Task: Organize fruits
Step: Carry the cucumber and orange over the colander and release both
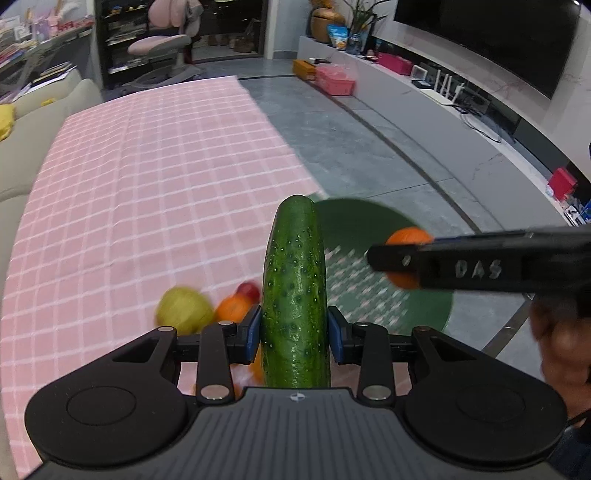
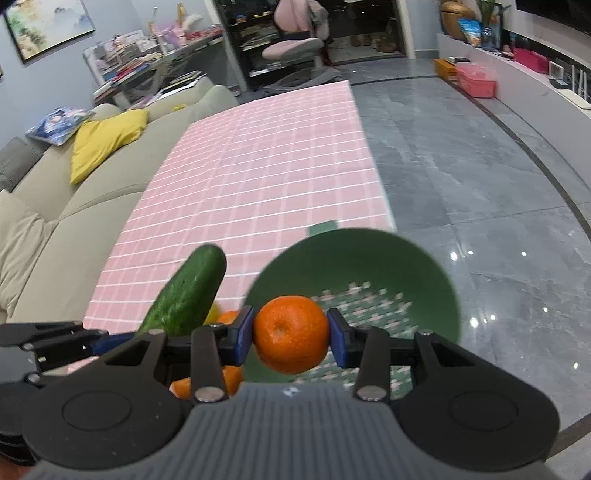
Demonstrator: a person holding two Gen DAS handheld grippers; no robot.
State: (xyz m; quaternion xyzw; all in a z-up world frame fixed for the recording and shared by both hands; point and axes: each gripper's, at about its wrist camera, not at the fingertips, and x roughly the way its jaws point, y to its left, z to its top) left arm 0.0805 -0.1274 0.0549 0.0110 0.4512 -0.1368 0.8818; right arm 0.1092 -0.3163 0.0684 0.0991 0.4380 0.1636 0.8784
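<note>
Left tongs (image 1: 294, 328) clamp a green cucumber (image 1: 295, 291) upright; right tongs (image 2: 291, 332) grip an orange (image 2: 291, 334) above a green colander (image 2: 369, 258) at the pink-checked tabletop's (image 2: 258, 184) edge.

We're clearly in somebody's living room: a beige sofa (image 2: 55, 206) with a yellow cushion (image 2: 107, 142), a big wall TV (image 1: 491, 40) over a long low console (image 1: 424, 88), a pink desk chair (image 2: 295, 40) further back, a framed painting (image 2: 48, 26), and a glossy tiled floor (image 2: 480, 184).
</note>
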